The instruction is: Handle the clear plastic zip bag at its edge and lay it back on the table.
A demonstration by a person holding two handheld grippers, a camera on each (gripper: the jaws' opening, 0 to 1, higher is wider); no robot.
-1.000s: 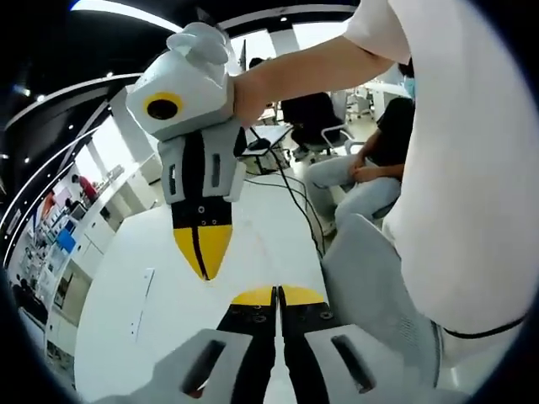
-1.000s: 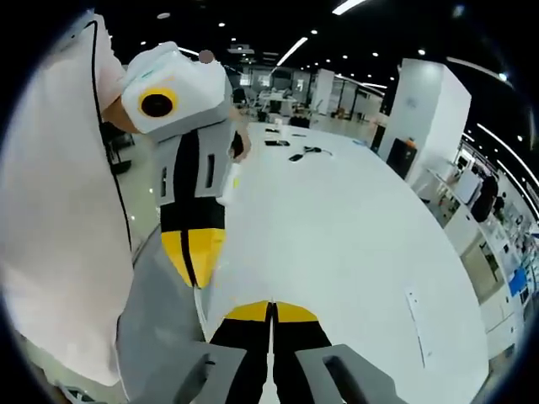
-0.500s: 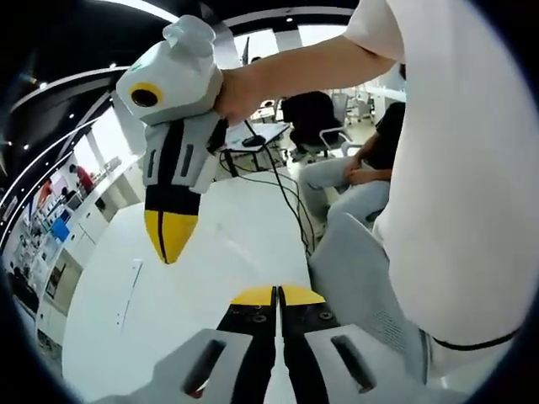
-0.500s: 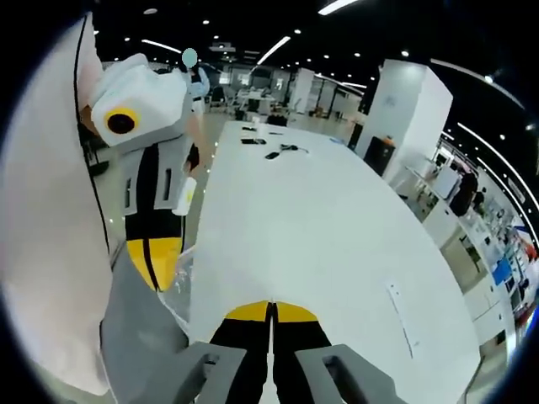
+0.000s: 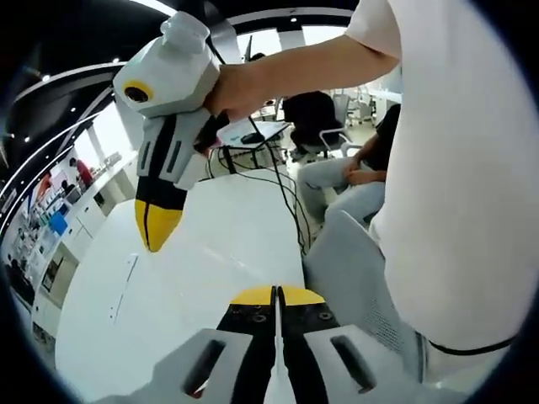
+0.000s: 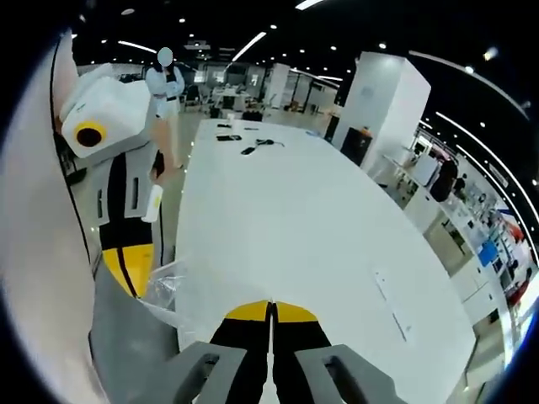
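Both grippers have spread apart above the white counter (image 6: pixel 286 227), jaws closed on the clear zip bag (image 6: pixel 164 286), stretching its edge for laying down.

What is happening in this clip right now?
A person in a white shirt holds two yellow-tipped grippers above a long white table. The clear plastic zip bag hangs stretched between them: the left gripper pinches one edge and the right gripper another. Both have jaws closed, and the bag is not yet laid flat.
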